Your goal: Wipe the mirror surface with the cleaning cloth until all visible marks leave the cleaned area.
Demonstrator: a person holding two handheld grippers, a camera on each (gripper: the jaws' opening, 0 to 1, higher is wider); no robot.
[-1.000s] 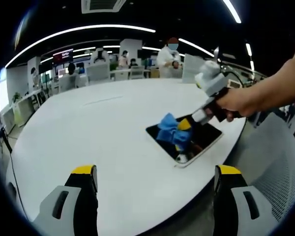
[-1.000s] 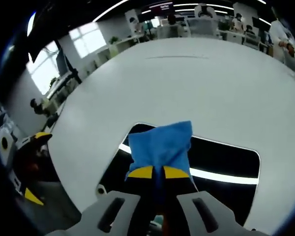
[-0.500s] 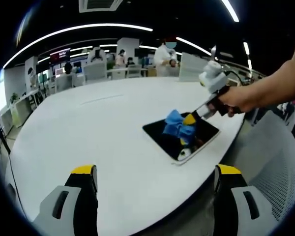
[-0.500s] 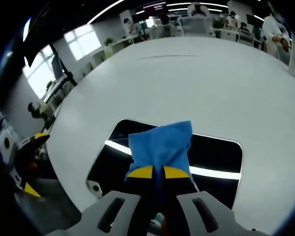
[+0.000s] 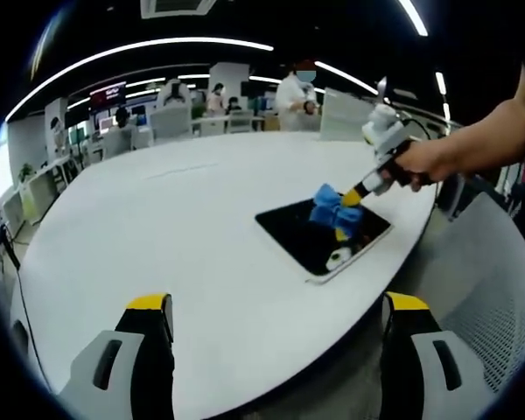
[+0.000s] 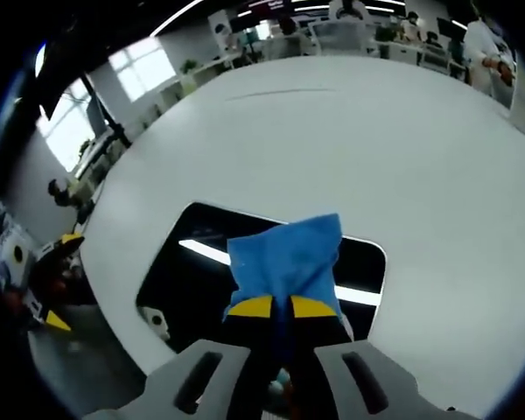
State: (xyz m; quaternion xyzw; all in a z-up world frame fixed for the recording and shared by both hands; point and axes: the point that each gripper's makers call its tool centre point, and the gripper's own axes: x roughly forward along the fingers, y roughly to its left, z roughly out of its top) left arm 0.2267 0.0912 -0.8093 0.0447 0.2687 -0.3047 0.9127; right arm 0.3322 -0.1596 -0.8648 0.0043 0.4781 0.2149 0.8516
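A dark rectangular mirror (image 5: 308, 238) with a white frame lies flat near the right edge of a white round table (image 5: 166, 227). The blue cleaning cloth (image 5: 332, 206) rests on the mirror's far right part, pinched in my right gripper (image 5: 353, 198), which a hand holds from the right. In the right gripper view that cloth (image 6: 284, 262) sticks out from the shut jaws of my right gripper (image 6: 282, 306) over the mirror (image 6: 192, 262), whose glass reflects a ceiling light strip. My left gripper (image 5: 276, 306) hangs open over the table's near edge, well short of the mirror.
The table's near rim (image 6: 114, 324) runs close along the mirror's side. A mesh chair back (image 5: 499, 289) stands off the table at right. Desks, monitors and several people (image 5: 297, 92) fill the far background. The left gripper's yellow tip (image 6: 66, 241) shows at the left edge.
My right gripper has drawn the cloth across the mirror toward its far right part. In the right gripper view more dark glass now shows to the left of the cloth. The left gripper stays put.
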